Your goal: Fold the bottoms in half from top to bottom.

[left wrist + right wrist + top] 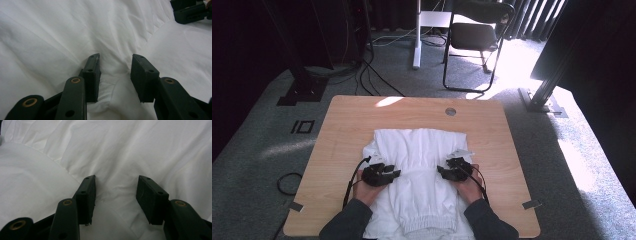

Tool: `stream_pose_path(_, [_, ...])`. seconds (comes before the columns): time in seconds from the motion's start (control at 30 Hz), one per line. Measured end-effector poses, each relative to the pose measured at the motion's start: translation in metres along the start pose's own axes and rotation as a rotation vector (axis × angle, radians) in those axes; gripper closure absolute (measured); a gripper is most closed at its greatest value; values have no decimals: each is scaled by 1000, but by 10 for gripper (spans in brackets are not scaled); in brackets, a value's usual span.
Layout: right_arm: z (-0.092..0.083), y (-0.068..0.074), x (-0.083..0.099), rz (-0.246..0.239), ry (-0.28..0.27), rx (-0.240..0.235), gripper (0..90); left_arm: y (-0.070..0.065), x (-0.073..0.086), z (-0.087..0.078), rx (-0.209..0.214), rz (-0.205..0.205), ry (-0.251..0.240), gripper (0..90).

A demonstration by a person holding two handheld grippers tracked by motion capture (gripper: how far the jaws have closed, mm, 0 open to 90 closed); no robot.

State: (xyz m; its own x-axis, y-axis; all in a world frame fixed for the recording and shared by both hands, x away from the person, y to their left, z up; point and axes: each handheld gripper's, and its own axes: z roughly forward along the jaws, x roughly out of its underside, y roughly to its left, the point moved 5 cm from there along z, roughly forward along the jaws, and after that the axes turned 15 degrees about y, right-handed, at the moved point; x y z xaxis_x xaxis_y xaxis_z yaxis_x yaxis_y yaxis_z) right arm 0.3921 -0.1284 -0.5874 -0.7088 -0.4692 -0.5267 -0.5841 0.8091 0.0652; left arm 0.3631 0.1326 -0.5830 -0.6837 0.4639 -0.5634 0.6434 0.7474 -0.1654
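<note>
**Folding white shorts, both grippers down on the fabric**

Standing here watching: wooden desk [342, 125], and on it a pair of white shorts [419, 150] spread flat near the person's edge, elastic waistband toward the person, legs pointing away. Soft, thin cotton by the look of it, lightly creased, with a seam line running diagonally in both gripper views.

The left gripper [382, 174] and right gripper [453, 170] sit low on either side of the garment's middle. Left fingers [92, 75] are spread with a small ridge of cloth bunched between them, not pinched yet. Right fingers [86, 195] are spread too, flat cloth in the gap.

My guess for doing it well: press down a bit so both layers bunch up, close both sides evenly, then lift together so the fold stays straight.
</note>
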Motion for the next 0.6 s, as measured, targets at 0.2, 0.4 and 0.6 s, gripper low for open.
stream_pose_path(0.2, [-2,1,5,-22,-3,-11,494,37,-34,-37,-157,-55,-113,427])
stream_pose_path(0.4, [-2,1,5,-20,-6,-15,494,94,-69,-28,-217,-181,-70,282])
stream_pose_path(0.6, [-2,0,5,-24,-6,-20,494,133,-78,11,-222,-296,33,150])
